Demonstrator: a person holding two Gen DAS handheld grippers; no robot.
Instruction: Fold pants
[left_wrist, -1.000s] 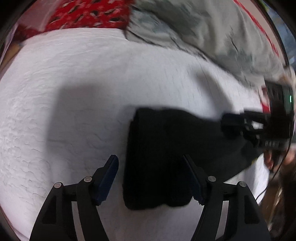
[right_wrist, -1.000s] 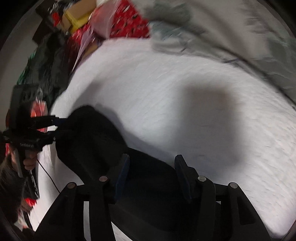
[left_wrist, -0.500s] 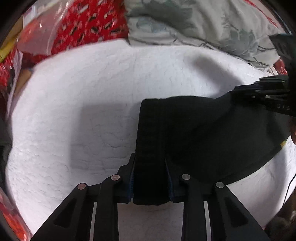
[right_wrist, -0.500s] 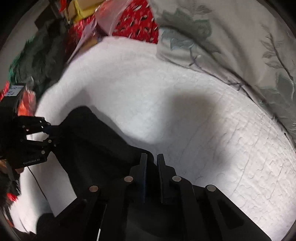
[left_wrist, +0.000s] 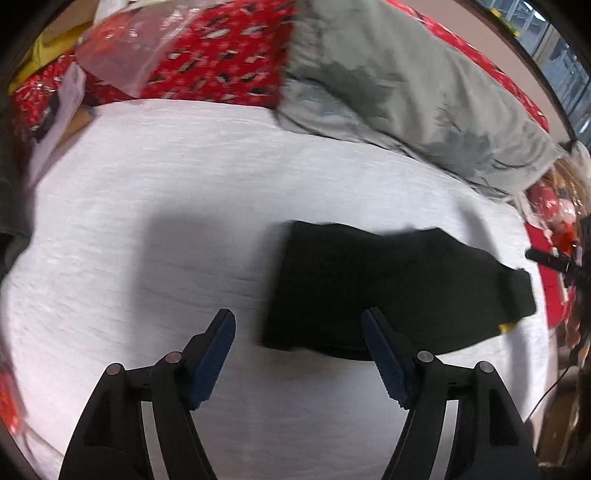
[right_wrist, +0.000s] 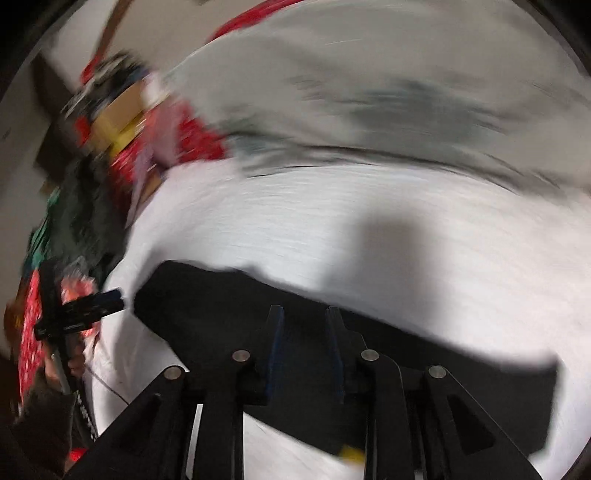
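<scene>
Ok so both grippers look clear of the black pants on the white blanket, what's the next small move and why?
Probably draw both back and check the fold. The black pants lie in a compact slab on the white blanket; the left gripper is opening with nothing between its pads, and the right gripper is opening above the cloth.

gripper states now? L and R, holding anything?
Left gripper: open and opening, nothing between its jaws.
Right gripper: jaws opening, apart above the black pants, gripping nothing.

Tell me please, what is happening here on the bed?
A person is folding black pants on a white quilt with two hand-held grippers. The pants lie folded. The left gripper is opening above them, holding nothing. The right gripper is opening too, and no cloth shows between its jaws.
</scene>
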